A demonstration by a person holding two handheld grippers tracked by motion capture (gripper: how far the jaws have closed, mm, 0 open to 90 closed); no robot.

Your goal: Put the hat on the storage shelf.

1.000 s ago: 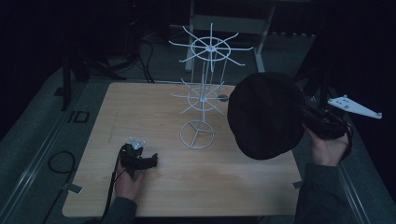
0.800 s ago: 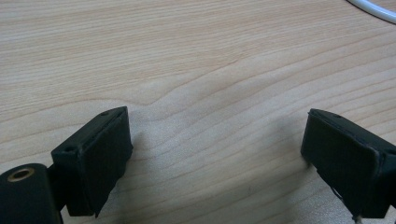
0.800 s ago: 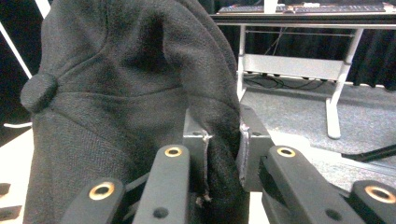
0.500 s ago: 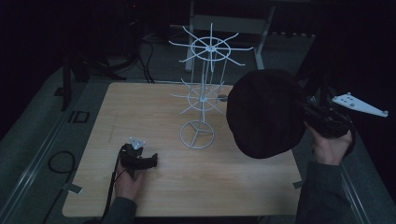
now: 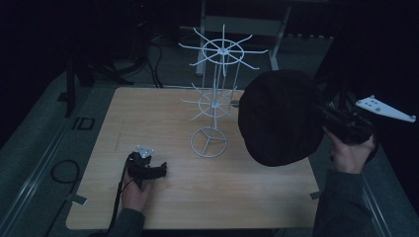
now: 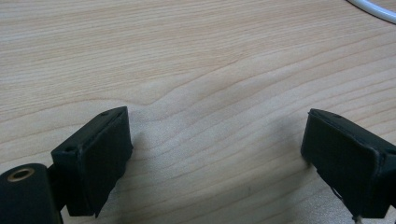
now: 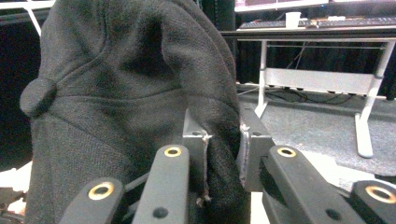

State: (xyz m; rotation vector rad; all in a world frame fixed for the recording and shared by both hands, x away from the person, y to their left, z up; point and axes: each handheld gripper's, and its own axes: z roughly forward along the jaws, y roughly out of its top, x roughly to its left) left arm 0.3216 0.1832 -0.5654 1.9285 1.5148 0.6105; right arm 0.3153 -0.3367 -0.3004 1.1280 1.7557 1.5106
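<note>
A black cloth cap (image 5: 279,117) hangs in the air over the table's right side, held up by my right gripper (image 5: 326,118), which is shut on a fold of its fabric. In the right gripper view the cap (image 7: 126,93) rises in front of me with its top button at the left, and my right gripper (image 7: 223,140) pinches the cloth between its pads. A white wire display stand (image 5: 215,94) with two spoked tiers rises at the table's middle, just left of the cap. My left gripper (image 5: 159,170) rests on the wooden table (image 5: 148,113) at the front left, open with only bare wood between its jaws (image 6: 215,154).
The stand's round wire base (image 5: 209,142) sits on the wood between the two hands, and its edge shows at the top right corner of the left gripper view. A white desk frame (image 7: 322,79) stands behind the table. Dark floor and cables surround the table.
The right hand has shifted the cap slightly, and the cap now covers a little more of the stand's right side. The left gripper has not moved.
</note>
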